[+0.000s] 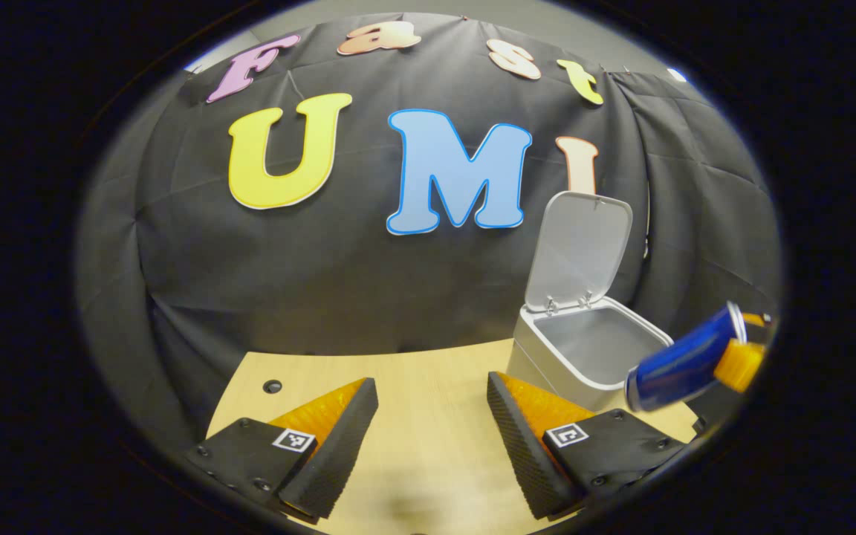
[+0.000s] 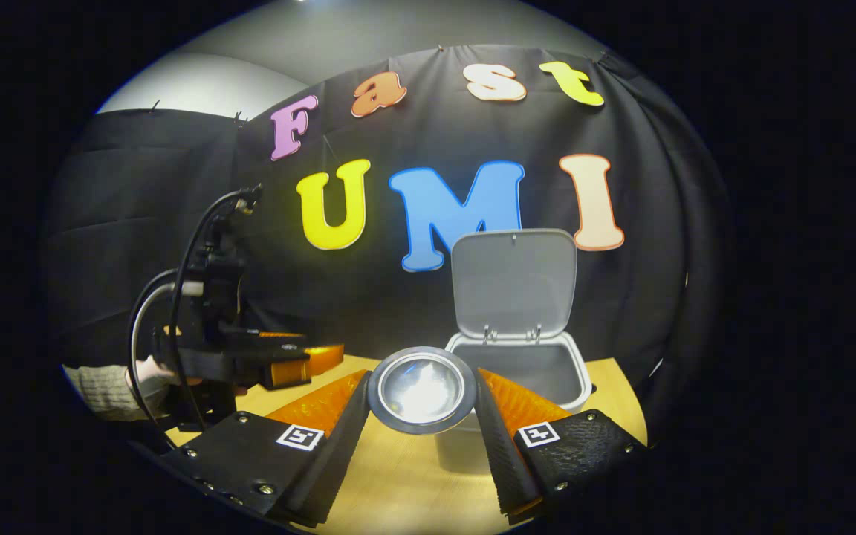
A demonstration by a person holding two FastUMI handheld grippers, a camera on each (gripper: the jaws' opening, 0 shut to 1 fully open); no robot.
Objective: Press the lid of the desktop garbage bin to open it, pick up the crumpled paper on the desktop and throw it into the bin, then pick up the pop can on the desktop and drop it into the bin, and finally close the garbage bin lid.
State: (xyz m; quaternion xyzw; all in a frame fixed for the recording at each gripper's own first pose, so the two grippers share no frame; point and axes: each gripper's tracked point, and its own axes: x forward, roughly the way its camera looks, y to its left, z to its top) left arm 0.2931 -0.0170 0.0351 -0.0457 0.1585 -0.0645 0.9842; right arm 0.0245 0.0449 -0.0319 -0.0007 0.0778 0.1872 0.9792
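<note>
The white desktop bin (image 1: 547,357) (image 2: 573,371) stands on the wooden table with its lid (image 1: 580,249) (image 2: 513,279) swung up and open. My right gripper (image 2: 422,416) is shut on the blue pop can (image 1: 684,364) (image 2: 422,390), holding it in the air on its side just in front of the bin's rim; its shiny end faces the right gripper view's camera. In the left gripper view the right gripper (image 1: 744,357) shows at the right edge with the can. My left gripper (image 1: 432,427) is open over bare tabletop with nothing between its fingers, left of the bin.
The wooden table (image 1: 428,371) has a small dark hole (image 1: 273,386) near its far left. Black cloth hangs right behind the table and the bin. In the right gripper view, the left gripper (image 2: 302,360) with its cables and a sleeved hand (image 2: 112,390) is on the left.
</note>
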